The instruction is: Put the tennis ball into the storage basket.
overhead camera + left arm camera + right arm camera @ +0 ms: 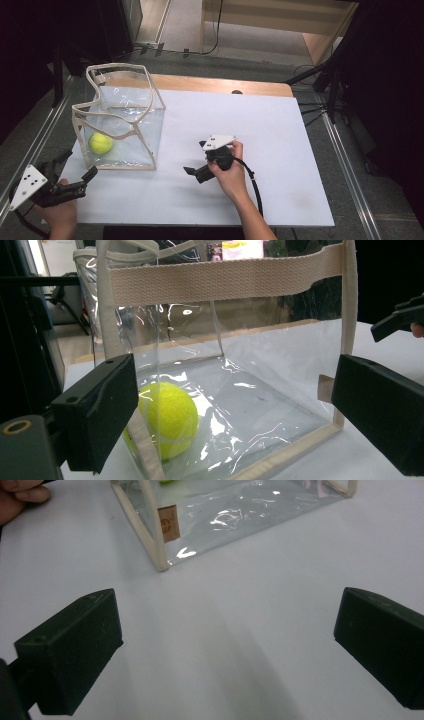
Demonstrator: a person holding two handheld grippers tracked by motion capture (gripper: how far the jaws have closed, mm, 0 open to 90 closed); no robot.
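In the high view, the tennis ball [100, 143] lies inside the clear bag [145, 125] at ten o'clock on the table [280, 150]. The left gripper [77, 167] waits at eight o'clock and the right gripper [196, 159] at the centre, probably so both can approach the bag. In the left gripper view, the jaws are wide apart and frame the ball [167, 417]. In the right gripper view, the jaws are apart over bare table [225, 645], and the bag corner [160, 562] is at twelve o'clock.

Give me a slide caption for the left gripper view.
Open left tool faces a clear tote bag holding a tennis ball.
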